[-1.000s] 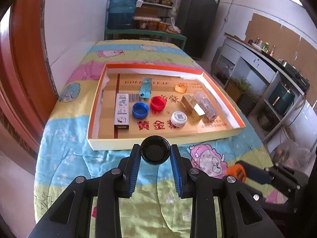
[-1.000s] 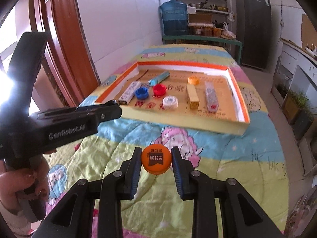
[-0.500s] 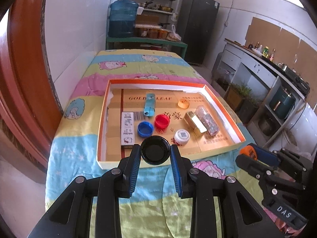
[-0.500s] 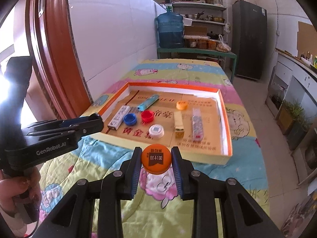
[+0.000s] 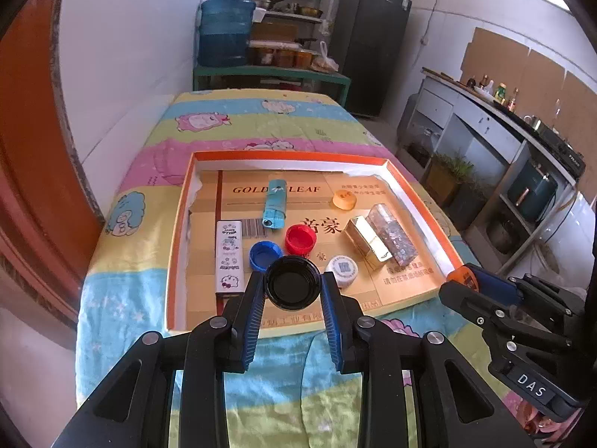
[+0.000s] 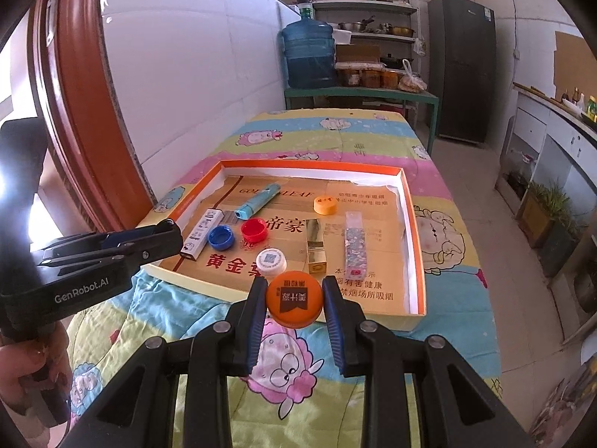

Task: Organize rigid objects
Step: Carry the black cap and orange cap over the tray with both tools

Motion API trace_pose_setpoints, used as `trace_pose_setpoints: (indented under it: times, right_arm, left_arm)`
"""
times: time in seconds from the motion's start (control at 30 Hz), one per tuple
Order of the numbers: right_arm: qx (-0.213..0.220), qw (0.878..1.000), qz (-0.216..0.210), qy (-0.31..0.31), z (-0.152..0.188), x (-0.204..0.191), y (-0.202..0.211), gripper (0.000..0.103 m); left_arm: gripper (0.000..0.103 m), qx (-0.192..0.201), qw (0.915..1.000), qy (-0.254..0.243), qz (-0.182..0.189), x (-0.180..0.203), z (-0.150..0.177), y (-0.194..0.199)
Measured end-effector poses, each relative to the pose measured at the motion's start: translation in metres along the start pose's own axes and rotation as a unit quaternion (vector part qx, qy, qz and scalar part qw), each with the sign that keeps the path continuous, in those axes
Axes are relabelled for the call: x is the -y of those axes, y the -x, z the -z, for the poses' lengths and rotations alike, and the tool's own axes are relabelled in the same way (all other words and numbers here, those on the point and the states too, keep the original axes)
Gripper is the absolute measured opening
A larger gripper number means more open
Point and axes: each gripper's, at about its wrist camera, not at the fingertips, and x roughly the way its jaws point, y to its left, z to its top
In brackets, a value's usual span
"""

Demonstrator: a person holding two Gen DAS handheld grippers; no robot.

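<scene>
Left tongs (image 5: 293, 295) pinch a black cap (image 5: 293, 285) mid-frame, right tongs (image 6: 294, 308) pinch an orange cap (image 6: 294, 298), both over the tray's (image 6: 418, 224) near edge. I'd worry about crowding: dropping either could knock the white cap (image 6: 271, 260).

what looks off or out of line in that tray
Nothing is spilled or broken. The teal lighter lies at a slant across the tray, and the gold box and glitter box sit angled rather than squared to its walls. The white paper lining looks torn at the far right corner.
</scene>
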Motion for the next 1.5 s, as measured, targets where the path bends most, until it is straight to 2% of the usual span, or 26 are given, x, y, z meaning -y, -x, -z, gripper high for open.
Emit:
trace_pose_setpoints:
  times: [0.67,1.5]
  right_arm:
    - [-0.033,0.999,0.006,-0.024,-0.009,0.026,-0.053,0.03]
    - [-0.07,0.997,0.015,-0.025,-0.004,0.034,-0.081,0.03]
  left_arm:
    - [0.031,-0.058,0.9983,-0.008,0.0,0.004,-0.005,-0.062]
    - [0.031,-0.085,0.9962,-0.02,-0.003,0.01,-0.002,-0.086]
